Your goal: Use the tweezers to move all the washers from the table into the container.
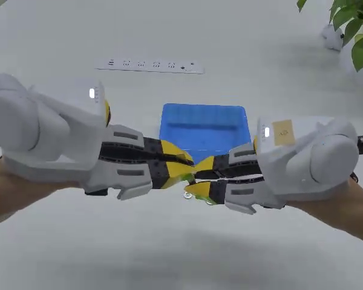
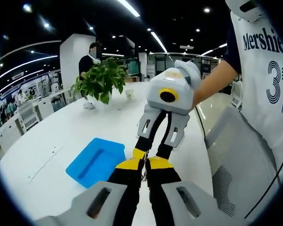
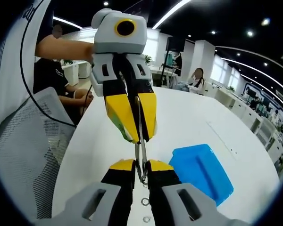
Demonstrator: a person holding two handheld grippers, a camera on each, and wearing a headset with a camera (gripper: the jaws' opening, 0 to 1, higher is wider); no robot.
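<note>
The tweezers (image 3: 140, 148) are clamped by left gripper (image 2: 144, 164) and right gripper (image 3: 141, 165). Next, a washer (image 3: 145, 201) must be pinched.

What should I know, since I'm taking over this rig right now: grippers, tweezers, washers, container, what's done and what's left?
Left gripper: shut on one end of the tweezers.
Right gripper: looks shut on the other end; the two grippers meet tip to tip in front of the container.
Washers: two lie on the table below the gripper tips.
Done: the container looks empty, so none moved as far as I can tell.
Left: settle the tweezers in one gripper, then carry each washer into the container.
</note>
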